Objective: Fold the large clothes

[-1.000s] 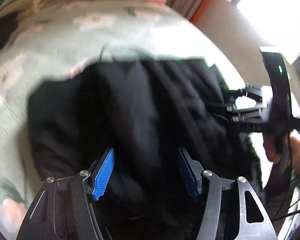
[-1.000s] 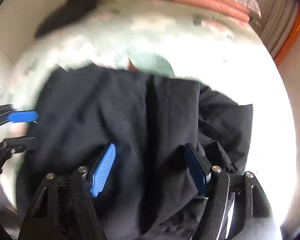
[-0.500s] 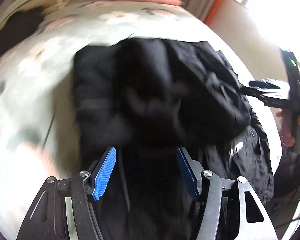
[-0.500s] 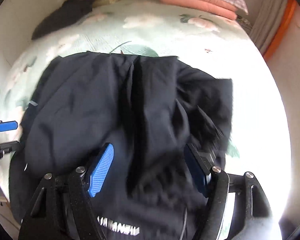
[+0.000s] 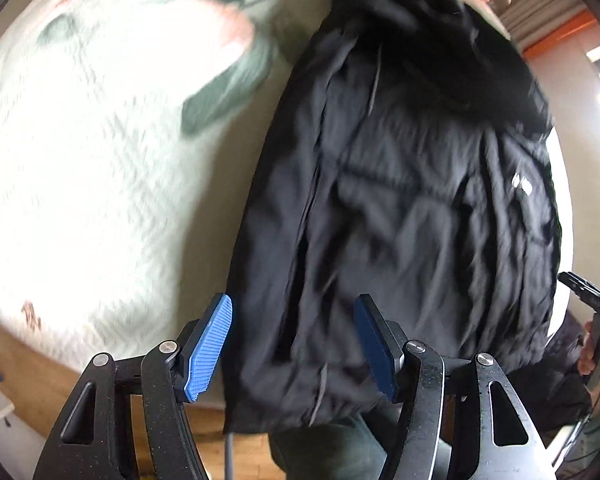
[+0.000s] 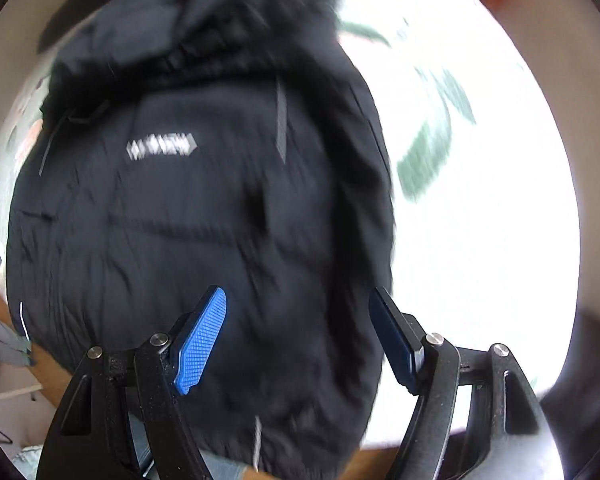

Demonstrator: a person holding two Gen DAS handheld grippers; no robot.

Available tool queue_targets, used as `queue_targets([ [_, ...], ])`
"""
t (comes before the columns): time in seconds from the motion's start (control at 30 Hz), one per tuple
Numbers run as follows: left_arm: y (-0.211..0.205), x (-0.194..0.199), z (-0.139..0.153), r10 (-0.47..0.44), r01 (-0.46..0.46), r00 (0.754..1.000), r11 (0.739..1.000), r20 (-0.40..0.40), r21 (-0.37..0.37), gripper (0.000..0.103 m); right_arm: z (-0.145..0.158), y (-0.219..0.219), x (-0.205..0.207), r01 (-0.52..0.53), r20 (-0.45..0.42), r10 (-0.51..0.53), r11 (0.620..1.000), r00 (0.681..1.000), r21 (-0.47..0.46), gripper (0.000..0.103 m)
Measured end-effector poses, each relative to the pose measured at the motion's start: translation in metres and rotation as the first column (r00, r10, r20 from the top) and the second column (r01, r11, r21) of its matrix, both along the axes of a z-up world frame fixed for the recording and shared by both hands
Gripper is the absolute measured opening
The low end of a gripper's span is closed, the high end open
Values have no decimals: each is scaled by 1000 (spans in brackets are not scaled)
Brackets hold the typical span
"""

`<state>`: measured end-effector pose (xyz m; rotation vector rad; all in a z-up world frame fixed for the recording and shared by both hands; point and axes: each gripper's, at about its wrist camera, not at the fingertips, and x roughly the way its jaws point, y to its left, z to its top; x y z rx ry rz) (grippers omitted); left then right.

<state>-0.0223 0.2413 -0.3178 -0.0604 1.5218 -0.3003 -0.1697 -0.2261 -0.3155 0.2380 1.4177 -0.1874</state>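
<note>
Left tongs [image 5: 292, 344] agape, empty, lower centre of frame, above black jacket [image 5: 400, 200] on bed [image 5: 100, 160]. Right tongs [image 6: 296, 340] likewise agape, empty, lower centre over jacket hem.

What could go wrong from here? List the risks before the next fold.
1. The black jacket's lower hem hangs past the edge of the bed; it may slide toward the floor.
2. Both the left tongs and the right tongs are open, gripping nothing, so the fabric is unrestrained.
3. The frames are motion-blurred; a hasty grasp could catch too many layers.
</note>
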Motion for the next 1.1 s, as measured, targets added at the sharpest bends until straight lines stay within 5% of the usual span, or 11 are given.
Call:
queue_targets([
  [0.27, 15, -35, -26, 26, -25, 997, 1000, -74, 13, 65, -24, -1, -68, 49, -91, -44, 998, 995, 44, 76],
  [0.43, 36, -50, -42, 57, -72, 986, 993, -156, -95, 65, -34, 8, -90, 21, -120, -12, 997, 993, 73, 76],
  [0.77, 53, -71, -70, 96, -124, 971, 985, -221, -116, 66, -47, 5, -120, 23, -150, -5, 993, 989, 116, 77],
  [0.87, 48, -72, -71, 77, -98, 974, 991, -212, -92, 66, -43, 13, -121, -9, -146, 25, 994, 989, 110, 64],
  [0.93, 46, -77, -70, 61, -77, 978, 994, -199, -76, 59, -38, 24, -115, -24, -145, 39, 994, 989, 108, 54],
  [1.07, 42, -84, -57, 28, -39, 984, 997, -173, -63, 12, -26, 26, -116, -18, -132, 33, 993, 991, 114, 25],
  [1.1, 40, -86, -52, 24, -36, 986, 997, -165, -71, 9, -21, 29, -113, -7, -124, 23, 992, 992, 126, 20],
])
